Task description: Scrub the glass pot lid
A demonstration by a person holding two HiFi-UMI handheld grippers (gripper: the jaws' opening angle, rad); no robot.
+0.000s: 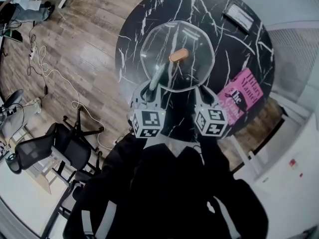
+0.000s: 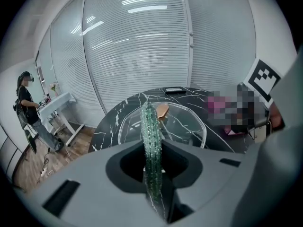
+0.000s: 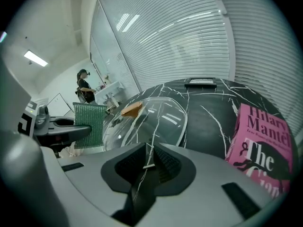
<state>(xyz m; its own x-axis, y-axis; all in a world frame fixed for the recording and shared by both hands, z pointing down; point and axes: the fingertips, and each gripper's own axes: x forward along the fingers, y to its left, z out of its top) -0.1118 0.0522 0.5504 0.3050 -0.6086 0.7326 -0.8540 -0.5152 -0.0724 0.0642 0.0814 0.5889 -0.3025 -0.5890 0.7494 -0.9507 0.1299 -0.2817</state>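
Observation:
The glass pot lid [image 1: 178, 55] lies dome-up on the round black marble table [image 1: 249, 49], its tan knob [image 1: 179, 55] on top. My left gripper [image 1: 151, 89] is shut on a green scrub pad [image 1: 156, 77] that stands edge-on over the lid's near-left rim. In the left gripper view the scrub pad [image 2: 151, 141] rises between the jaws, with the lid [image 2: 187, 124] and its knob [image 2: 162, 110] just beyond. My right gripper [image 1: 202, 91] sits at the lid's near-right rim, jaws shut on nothing. The right gripper view shows the lid [image 3: 156, 119], the pad [image 3: 90, 125] and the left gripper [image 3: 61, 129].
A pink book [image 1: 241, 96] lies at the table's right edge, close to my right gripper. A dark flat device [image 1: 238, 16] rests at the far side. Office chairs [image 1: 55, 148] and cables [image 1: 55, 76] are on the wooden floor to the left. A person [image 2: 26, 108] stands far off.

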